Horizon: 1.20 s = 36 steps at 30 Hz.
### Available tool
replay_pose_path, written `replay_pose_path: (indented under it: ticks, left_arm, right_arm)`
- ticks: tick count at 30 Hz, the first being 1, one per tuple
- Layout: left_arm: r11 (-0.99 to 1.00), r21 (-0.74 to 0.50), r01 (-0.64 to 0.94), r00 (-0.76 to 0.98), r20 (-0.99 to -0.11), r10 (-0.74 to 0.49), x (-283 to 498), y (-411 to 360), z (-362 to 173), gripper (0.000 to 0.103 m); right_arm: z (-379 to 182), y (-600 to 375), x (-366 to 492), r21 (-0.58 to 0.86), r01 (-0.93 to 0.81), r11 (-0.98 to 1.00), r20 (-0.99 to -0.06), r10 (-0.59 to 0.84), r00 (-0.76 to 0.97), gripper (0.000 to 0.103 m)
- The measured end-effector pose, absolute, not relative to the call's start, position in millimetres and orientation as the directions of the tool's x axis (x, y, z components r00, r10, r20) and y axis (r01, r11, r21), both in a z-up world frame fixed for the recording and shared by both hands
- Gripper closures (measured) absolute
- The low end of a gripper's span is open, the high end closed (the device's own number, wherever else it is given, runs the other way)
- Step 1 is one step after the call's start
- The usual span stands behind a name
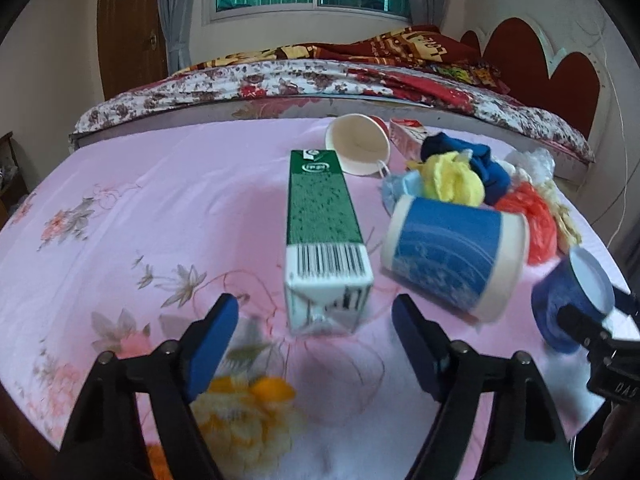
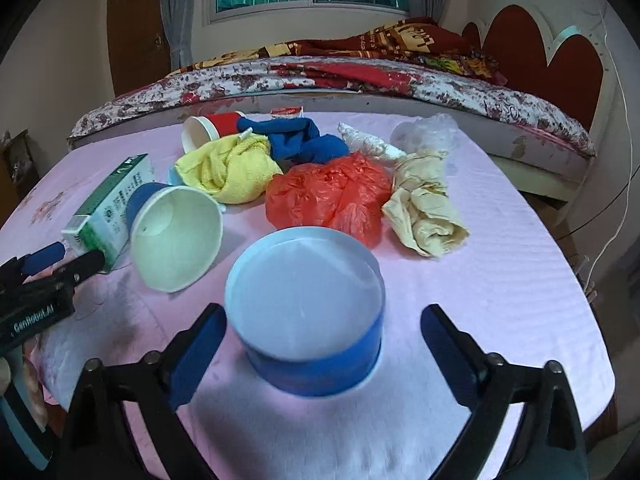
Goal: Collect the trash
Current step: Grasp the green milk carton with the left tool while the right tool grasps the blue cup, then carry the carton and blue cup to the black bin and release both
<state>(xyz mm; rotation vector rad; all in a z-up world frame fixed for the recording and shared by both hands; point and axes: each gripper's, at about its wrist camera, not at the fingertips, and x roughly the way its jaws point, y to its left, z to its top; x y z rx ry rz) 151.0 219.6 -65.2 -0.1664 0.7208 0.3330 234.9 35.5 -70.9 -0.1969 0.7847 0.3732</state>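
— Two claws were wide open, holding nothing. The left claw (image 1: 316, 328) faced the green box (image 1: 326, 236), lying mid-table near the front edge.

— And the right claw (image 2: 324, 336)?

— It had the blue cup (image 2: 308, 312) between its fingers, not touching yet.

— So which step?

— Reaching, I think. Next each claw should slide in and squeeze gently.

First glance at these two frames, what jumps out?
The green carton lying lengthwise dead ahead of the open left gripper, and the blue paper cup sitting between the open jaws of the right gripper. Behind them, a bright heap: orange plastic bag, yellow cloth, blue cloth.
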Motion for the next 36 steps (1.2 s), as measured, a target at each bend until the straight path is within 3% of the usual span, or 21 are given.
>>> replay_pose_path:
  ticks: [3,5,6,12,18,25,36]
  left_arm:
    - [0.934,-0.052,-0.352,0.697,-0.680,0.225,161,225,-68,0.037]
    - [0.938,-0.080,-0.337,0.692,-0.696,0.189,166,230,-70,0.062]
    - [0.937,-0.083,-0.341,0.694,-0.695,0.191,164,232,-69,0.062]
    - [0.943,-0.063,-0.326,0.752,-0.622,0.219,134,225,-46,0.063]
    - [0.975,-0.039,-0.218,0.809,-0.566,0.158,108,186,-14,0.063]
    - [0.999,-0.046,-0.015,0.840,-0.542,-0.013,102,116,5,0.063]
    - [0.939,-0.038,0.343,0.769,-0.563,-0.304,97,-14,6,0.063]
  right_arm:
    - [-76,37,241,-0.025,-0.403,0.915,-0.729,0.259,0.634,0.011]
    - [-77,37,240,-0.020,-0.412,0.911,-0.729,0.269,0.629,0.020]
    - [-76,37,240,-0.014,-0.419,0.908,-0.729,0.277,0.626,0.025]
    - [-68,26,230,-0.022,-0.436,0.900,-0.705,0.295,0.645,0.025]
    - [-40,-5,213,-0.045,-0.423,0.905,-0.663,0.289,0.690,0.025]
    - [-19,-75,185,-0.060,-0.336,0.940,-0.624,0.227,0.748,0.025]
    - [-6,-226,136,-0.056,-0.061,0.997,-0.616,0.013,0.788,0.025]
